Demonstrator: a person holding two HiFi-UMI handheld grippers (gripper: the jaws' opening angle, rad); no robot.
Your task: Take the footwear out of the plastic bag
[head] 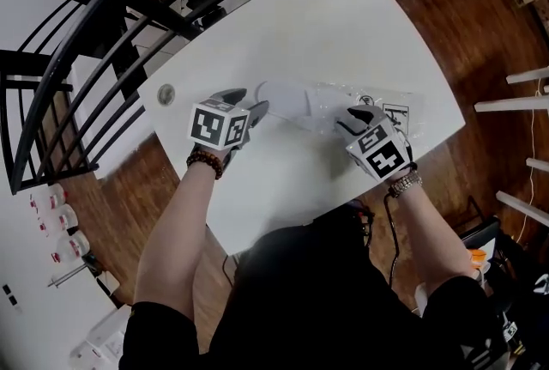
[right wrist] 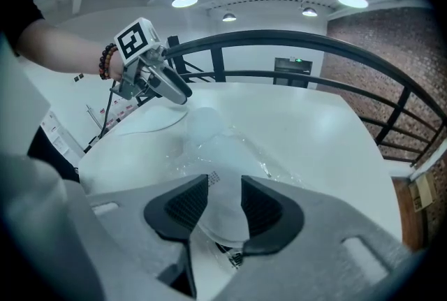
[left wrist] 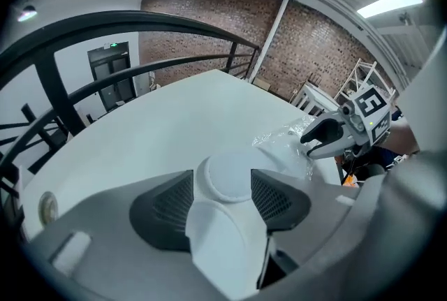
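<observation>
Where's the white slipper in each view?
Head view: white slipper mid-frame, between the left hand-held gripper and right hand-held gripper.
Left gripper view: bottom centre, between the jaws.
Right gripper view: lower centre, between the jaws.
Shared landmark: clear plastic bag over the slipper's right-gripper end.

No legible text, plastic bag (head: 396, 112) print unreadable

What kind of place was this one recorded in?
Probably a loft-style studio or workshop, on what may be a raised level: a bare brick wall, a black metal railing curving round a white table, and a wooden floor.
</observation>
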